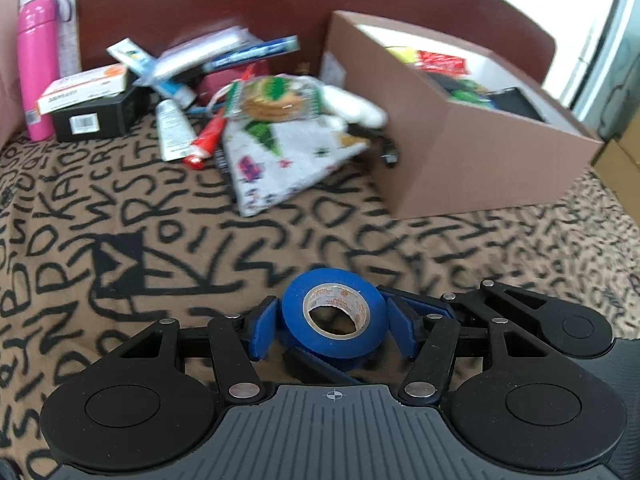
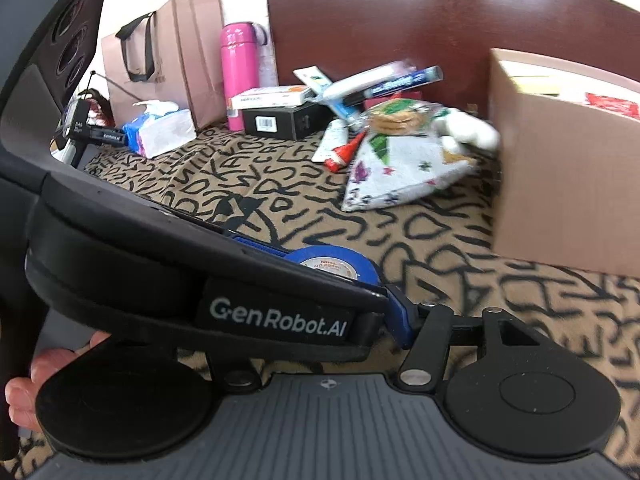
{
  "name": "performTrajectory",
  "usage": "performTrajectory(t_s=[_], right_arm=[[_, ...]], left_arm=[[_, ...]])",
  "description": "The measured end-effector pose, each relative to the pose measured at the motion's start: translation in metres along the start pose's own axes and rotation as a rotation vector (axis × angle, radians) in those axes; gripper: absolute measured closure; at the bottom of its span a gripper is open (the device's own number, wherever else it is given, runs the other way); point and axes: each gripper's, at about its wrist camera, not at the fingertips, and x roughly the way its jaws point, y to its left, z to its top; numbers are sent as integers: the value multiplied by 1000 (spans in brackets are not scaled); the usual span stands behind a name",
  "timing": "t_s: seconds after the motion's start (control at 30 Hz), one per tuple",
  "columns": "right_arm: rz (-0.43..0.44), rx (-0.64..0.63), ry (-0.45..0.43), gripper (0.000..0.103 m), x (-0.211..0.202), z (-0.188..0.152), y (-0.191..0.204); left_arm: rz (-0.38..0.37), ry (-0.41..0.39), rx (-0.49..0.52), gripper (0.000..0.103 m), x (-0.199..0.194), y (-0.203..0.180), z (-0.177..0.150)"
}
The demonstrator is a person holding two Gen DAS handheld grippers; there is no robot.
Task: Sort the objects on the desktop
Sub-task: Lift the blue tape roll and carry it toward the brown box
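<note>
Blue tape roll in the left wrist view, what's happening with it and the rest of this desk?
The left tool has the blue tape roll between its blue pads, above the patterned cloth. The right tool sits close beside it, mostly hidden in its own view, so its state is unclear. Ahead, a brown cardboard box already holds several items. A pile remains unsorted: tubes, small boxes and a printed pouch, with a pink bottle behind.

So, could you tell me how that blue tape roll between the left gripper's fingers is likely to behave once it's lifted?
The blue tape roll looks rigid, so the left gripper pads on either side should hold it without crushing it. It is probably light. Being round, it may roll if it lands on its edge on the patterned cloth.
</note>
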Motion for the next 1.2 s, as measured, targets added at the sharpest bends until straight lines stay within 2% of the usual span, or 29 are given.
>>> performTrajectory(t_s=[0.37, 0.6, 0.87, 1.2], right_arm=[[-109, 56, -187, 38, -78, 16, -37], [-168, 58, -286, 38, -105, 44, -68], [-226, 45, -366, 38, -111, 84, -105], [-222, 69, -353, 38, -79, 140, -161]], left_arm=[[-47, -134, 183, 42, -39, -85, 32], [-102, -198, 236, 42, -46, -118, 69], [-135, -258, 271, 42, -38, -145, 123], [-170, -242, 221, 42, 3, -143, 196]])
